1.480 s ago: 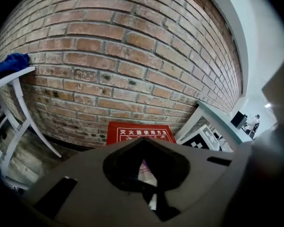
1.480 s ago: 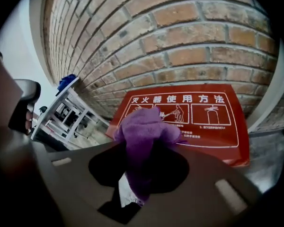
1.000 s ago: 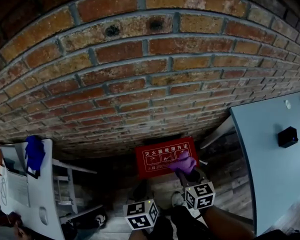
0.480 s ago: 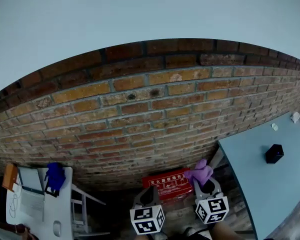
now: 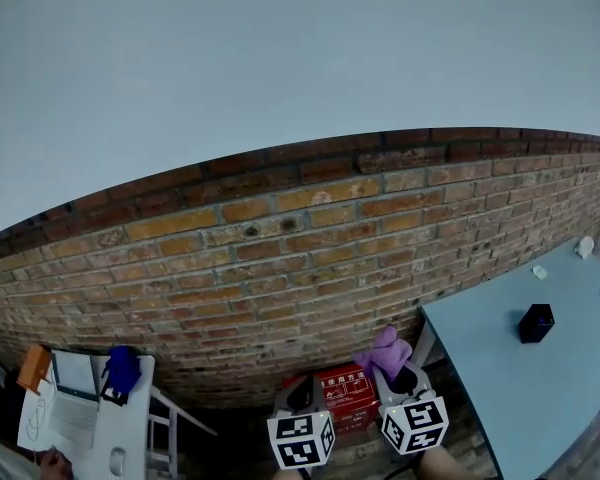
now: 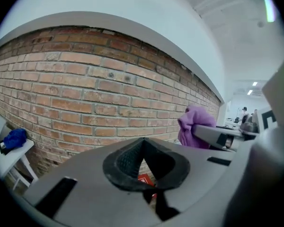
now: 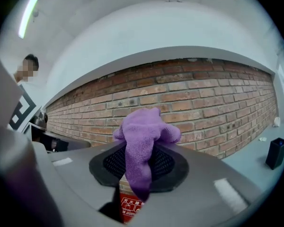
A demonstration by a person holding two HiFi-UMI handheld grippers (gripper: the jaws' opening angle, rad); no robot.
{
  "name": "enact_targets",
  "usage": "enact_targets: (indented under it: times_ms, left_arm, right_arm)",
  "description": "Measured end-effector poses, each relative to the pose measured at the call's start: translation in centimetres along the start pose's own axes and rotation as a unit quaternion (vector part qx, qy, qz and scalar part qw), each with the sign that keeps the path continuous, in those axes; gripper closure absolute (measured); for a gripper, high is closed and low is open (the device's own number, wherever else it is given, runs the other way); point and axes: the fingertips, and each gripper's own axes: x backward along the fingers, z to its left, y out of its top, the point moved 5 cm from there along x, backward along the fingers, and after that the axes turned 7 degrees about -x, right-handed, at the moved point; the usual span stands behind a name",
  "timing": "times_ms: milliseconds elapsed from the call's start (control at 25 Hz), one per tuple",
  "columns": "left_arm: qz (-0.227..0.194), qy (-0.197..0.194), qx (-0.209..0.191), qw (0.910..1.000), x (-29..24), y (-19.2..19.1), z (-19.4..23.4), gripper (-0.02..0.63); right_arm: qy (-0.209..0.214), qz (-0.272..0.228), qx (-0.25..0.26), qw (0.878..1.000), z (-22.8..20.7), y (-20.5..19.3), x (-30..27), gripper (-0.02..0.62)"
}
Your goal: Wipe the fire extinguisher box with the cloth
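Note:
The red fire extinguisher box (image 5: 342, 390) stands on the floor against the foot of the brick wall. Its lettered face also shows low in the right gripper view (image 7: 130, 207), and as a sliver between the left jaws (image 6: 146, 179). My right gripper (image 5: 393, 370) is shut on the purple cloth (image 5: 382, 352), held above the box's right end. The cloth (image 7: 143, 138) bunches over the pads and hangs down between them. My left gripper (image 5: 300, 396) hovers at the box's left end, its jaws (image 6: 143, 148) shut with nothing in them.
The brick wall (image 5: 310, 238) fills the middle, with pale wall above. A blue-grey table (image 5: 510, 368) with a small black box (image 5: 535, 321) stands at the right. At the left, a white stand (image 5: 130, 423) holds a blue cloth (image 5: 122, 368) and papers. A person (image 7: 26, 67) stands far left.
The head view has tilted up and back, so the box now looks small and low. The cloth has come off the box's top and is held higher. Both grippers have risen.

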Motion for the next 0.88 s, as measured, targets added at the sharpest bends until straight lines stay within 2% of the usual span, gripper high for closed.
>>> enact_targets:
  times_ms: [160, 360, 600, 880]
  left_arm:
    - [-0.005, 0.015, 0.000, 0.9999, 1.7, 0.4, -2.9, 0.600]
    - [0.000, 0.025, 0.004, 0.9997, 4.0, -0.8, -5.5, 0.600]
    - [-0.013, 0.031, 0.002, 0.9994, 5.8, 0.1, -5.1, 0.600]
    - [-0.021, 0.034, 0.000, 0.9992, 7.3, 0.5, -3.6, 0.600]
  right_arm:
    - [0.025, 0.000, 0.005, 1.000, -0.6, 1.5, 1.9, 0.500]
    - [0.048, 0.007, 0.012, 0.999, 0.0, 1.6, 4.6, 0.500]
    - [0.059, 0.011, 0.001, 0.998, 1.2, 1.4, 5.5, 0.503]
    - [0.068, -0.004, 0.012, 0.998, 3.6, 2.1, 5.9, 0.503]
